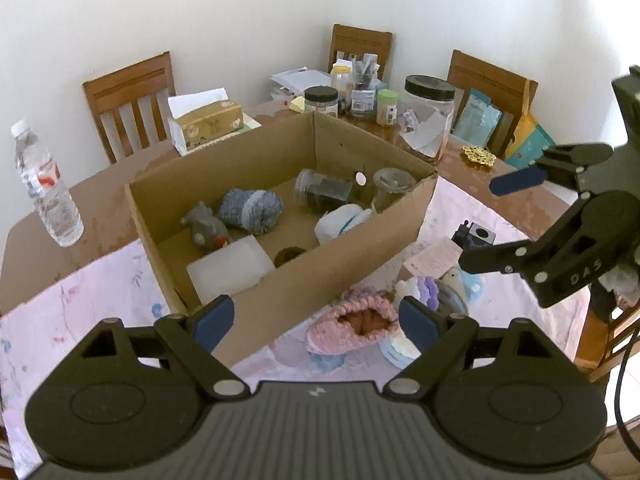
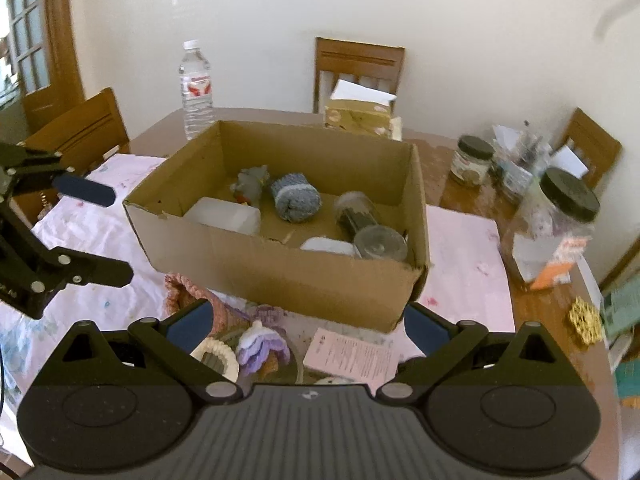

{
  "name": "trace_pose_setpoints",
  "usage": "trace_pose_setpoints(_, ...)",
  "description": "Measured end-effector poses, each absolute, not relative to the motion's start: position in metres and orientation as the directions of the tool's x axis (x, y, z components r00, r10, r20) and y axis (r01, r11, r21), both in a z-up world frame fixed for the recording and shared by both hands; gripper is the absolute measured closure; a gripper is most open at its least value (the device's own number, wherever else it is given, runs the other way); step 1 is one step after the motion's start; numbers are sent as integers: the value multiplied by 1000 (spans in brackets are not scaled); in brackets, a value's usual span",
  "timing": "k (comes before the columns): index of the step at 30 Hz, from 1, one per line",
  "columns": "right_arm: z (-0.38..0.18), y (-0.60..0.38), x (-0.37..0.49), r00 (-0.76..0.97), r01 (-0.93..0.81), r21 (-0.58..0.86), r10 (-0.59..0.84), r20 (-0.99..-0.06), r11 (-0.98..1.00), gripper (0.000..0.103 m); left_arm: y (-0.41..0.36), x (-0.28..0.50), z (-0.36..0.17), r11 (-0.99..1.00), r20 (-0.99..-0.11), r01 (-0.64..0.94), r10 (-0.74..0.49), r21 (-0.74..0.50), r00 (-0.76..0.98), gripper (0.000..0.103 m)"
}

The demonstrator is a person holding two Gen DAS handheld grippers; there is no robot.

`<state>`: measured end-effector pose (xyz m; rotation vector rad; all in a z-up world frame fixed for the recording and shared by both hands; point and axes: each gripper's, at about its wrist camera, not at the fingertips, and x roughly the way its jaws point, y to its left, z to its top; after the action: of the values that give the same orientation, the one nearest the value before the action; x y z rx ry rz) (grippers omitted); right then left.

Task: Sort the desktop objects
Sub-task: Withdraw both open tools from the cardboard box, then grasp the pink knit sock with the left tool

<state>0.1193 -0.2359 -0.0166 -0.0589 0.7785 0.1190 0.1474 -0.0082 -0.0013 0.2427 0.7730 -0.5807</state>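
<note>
An open cardboard box (image 1: 352, 256) (image 2: 280, 272) stands on the table. It holds a grey-blue sock roll (image 1: 250, 210), a grey plush toy (image 1: 204, 228), a white block (image 1: 230, 270), a dark jar (image 1: 320, 190) and a white roll (image 1: 340, 222). A pink knitted slipper (image 1: 352, 326) (image 2: 188, 294), a purple knitted piece (image 2: 262, 350) and a pink paper card (image 2: 352, 354) lie in front of the box. My left gripper (image 1: 316, 318) is open and empty above the slipper. My right gripper (image 2: 308, 322) is open and empty above the purple piece.
A water bottle (image 1: 44, 192), a tissue box (image 1: 206, 122), several jars (image 1: 430, 116) and papers stand along the table's far side. A gold coaster (image 1: 478, 156) lies at the right. Wooden chairs (image 1: 132, 96) surround the table. A pink cloth (image 1: 80, 320) covers the near side.
</note>
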Motion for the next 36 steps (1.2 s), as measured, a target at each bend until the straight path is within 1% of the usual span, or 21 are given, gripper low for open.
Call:
trace_pose_setpoints(2,-21,-233,116,704,-107,-29,55,-708,994,0,-8,146,-4,826,-722,563,-397,-12,567,13)
trace_pose_setpoints(12,-47,-217,96,672,-36,-18,11,-740,999,0,-20,146,-24,856,-761,517,-345,-14,550,13)
trace_pose_setpoints(17,-59,-214,85,661,-3,-18,-12,-750,1000,0,-32,152,-29,864,-767,502,-349,-41,539,13)
trace_pose_setpoints(26,-78,-215,71,623,53,22,-16,-782,998,0,-58,169,-47,874,-788,484,-332,-49,519,13)
trace_pose_setpoints(29,-80,-216,69,618,66,28,-19,-786,997,0,-63,173,-55,879,-798,476,-310,-34,517,13)
trace_pose_setpoints(36,-83,-219,68,614,79,37,-20,-789,996,0,-55,176,-64,890,-806,455,-283,-19,520,15)
